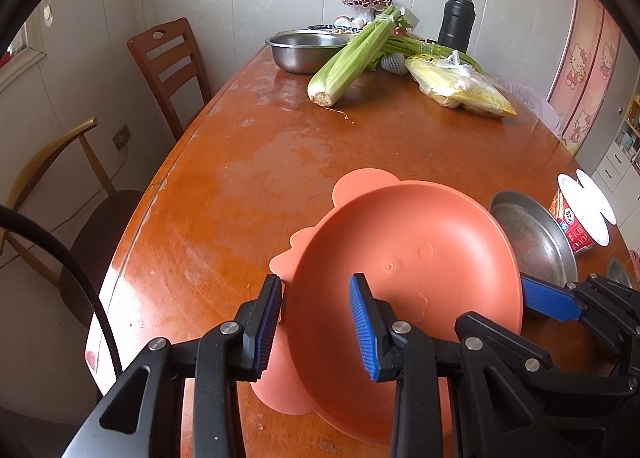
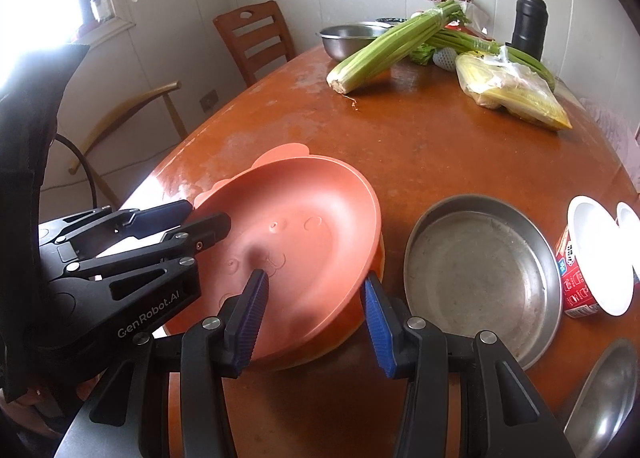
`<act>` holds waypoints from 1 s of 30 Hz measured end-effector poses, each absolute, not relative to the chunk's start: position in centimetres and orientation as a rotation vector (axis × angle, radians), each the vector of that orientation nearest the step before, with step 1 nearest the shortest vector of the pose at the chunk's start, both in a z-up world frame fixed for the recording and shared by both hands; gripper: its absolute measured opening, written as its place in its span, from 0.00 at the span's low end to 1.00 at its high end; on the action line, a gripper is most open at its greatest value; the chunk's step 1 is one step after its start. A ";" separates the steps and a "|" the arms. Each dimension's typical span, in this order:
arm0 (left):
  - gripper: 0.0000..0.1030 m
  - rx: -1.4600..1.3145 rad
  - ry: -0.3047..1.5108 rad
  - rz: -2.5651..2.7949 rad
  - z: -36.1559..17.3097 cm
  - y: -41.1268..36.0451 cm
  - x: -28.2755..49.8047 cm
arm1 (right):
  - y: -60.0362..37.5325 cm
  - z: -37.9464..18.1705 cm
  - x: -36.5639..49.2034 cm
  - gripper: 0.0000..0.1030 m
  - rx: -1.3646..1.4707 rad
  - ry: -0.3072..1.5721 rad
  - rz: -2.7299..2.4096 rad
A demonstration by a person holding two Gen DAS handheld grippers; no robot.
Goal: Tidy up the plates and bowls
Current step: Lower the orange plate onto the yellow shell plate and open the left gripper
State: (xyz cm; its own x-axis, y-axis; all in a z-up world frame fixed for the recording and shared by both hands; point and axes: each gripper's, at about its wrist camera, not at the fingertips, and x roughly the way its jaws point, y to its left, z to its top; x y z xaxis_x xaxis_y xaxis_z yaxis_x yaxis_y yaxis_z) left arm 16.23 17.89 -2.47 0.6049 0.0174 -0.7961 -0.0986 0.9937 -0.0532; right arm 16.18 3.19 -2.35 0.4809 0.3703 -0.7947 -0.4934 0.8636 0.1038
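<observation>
I've got both hand-held grippers on the pink plate [image 1: 404, 258], one per side. Left hand-held gripper [image 1: 316, 322] is clamped on the plate's left rim: one pad outside, one pad inside the dish. Right hand-held gripper [image 2: 316, 322] is clamped on the opposite rim, near the metal pan [image 2: 480, 274]; its blue pads also sit either side of the edge.

Plate is tilted, right side up higher, left edge low. Under it lies a second pink plate w/ ear-shaped tabs [image 1: 360, 182], flat on the surface [image 1: 248, 162]; can't tell if the two touch on the low side. Faint bear face embossed in the held plate.

Metal pan sits just right of the plates, on the surface. Beyond it, a red cup w/ white lid [image 2: 584, 270]. A spoon-like metal piece [image 2: 604, 390] shows at bottom right.

Far end of surface: steel bowl [image 1: 304, 50], celery bunch [image 1: 352, 58], bagged corn [image 1: 460, 86], black flask [image 1: 456, 22]. Two chairs stand along the left side.
</observation>
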 end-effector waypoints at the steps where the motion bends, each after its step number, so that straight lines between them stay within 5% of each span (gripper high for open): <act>1: 0.34 -0.097 0.920 0.067 -2.5 17.9 16.2 | 3.2 -2.3 16.1 0.49 -0.149 0.928 0.526; 30: 0.41 -0.120 0.868 0.063 -0.5 17.9 14.7 | 1.8 -0.3 15.5 0.49 -0.098 0.880 0.551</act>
